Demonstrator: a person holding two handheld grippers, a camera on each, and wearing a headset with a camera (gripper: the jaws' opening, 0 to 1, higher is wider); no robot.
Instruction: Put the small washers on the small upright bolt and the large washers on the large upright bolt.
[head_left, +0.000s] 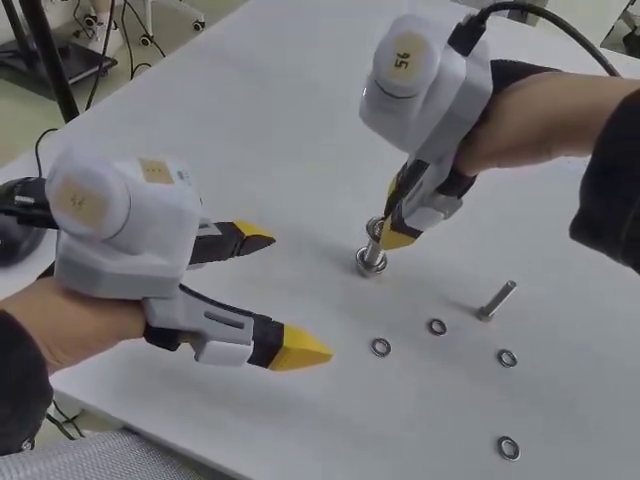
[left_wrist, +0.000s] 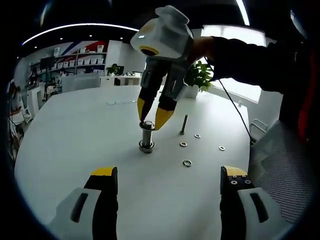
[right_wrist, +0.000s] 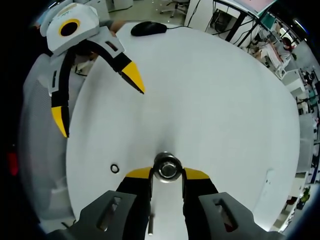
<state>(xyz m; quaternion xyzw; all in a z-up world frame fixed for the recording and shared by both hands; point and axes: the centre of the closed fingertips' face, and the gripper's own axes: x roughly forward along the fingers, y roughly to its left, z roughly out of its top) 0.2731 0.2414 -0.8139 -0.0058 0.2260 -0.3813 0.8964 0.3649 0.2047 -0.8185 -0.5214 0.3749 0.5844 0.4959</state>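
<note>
Yellow right tongs (head_left: 390, 235) are narrowly straddling the large bolt (head_left: 372, 258), grip unclear; left tongs (head_left: 297, 294) are gaping. You're seemingly loading it, next needing a washer (head_left: 381, 347).

Bright, even overhead light is washing the white table (head_left: 280, 120), casting only soft, faint shadows. In the left gripper view, ceiling light strips (left_wrist: 75, 26) are glowing at 11 and 1 o'clock. The large upright bolt (right_wrist: 167, 167) is glinting. Both gripper views are bending strongly toward their edges.
</note>
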